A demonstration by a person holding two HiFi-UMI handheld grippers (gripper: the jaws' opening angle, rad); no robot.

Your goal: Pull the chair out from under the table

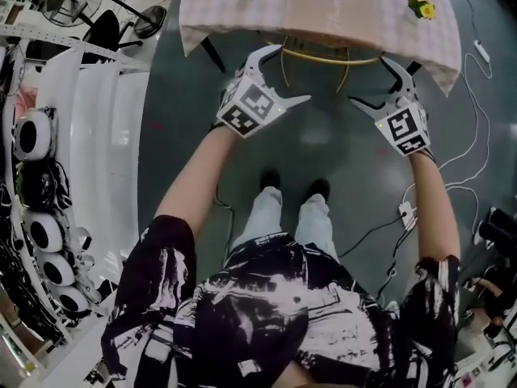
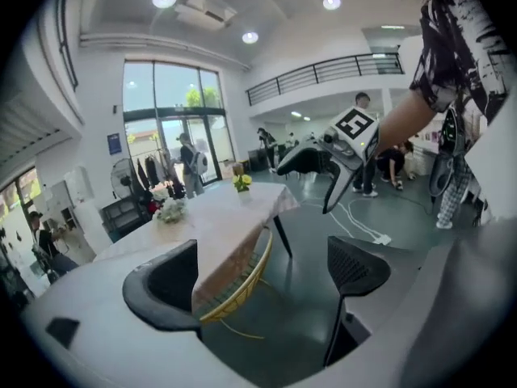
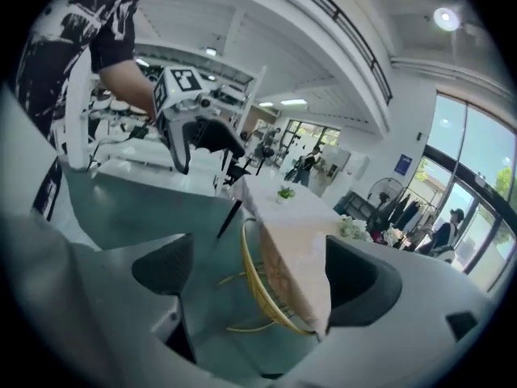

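A table (image 1: pixel 266 10) under a checked cloth hides a yellow wire-frame chair (image 1: pixel 323 58); only its curved back rim shows. The chair looks light and stiff, and the rim is the likeliest hold. The left gripper (image 1: pixel 287 73) and right gripper (image 1: pixel 371 79) hover near the rim, jaws wide apart and empty.

Bare grey floor (image 1: pixel 323 148) is lying open on the near side of the table (image 1: pixel 283 10), leaving a free way in. The tablecloth's hanging edge (image 1: pixel 242 37) is overhanging the yellow chair rim (image 1: pixel 323 58), narrowing the gap above it. A dark table leg (image 1: pixel 212 54) is standing at the left. White shelving (image 1: pixel 105 120) is walling off the left side, and cables (image 1: pixel 472 148) are trailing across the floor on the right.
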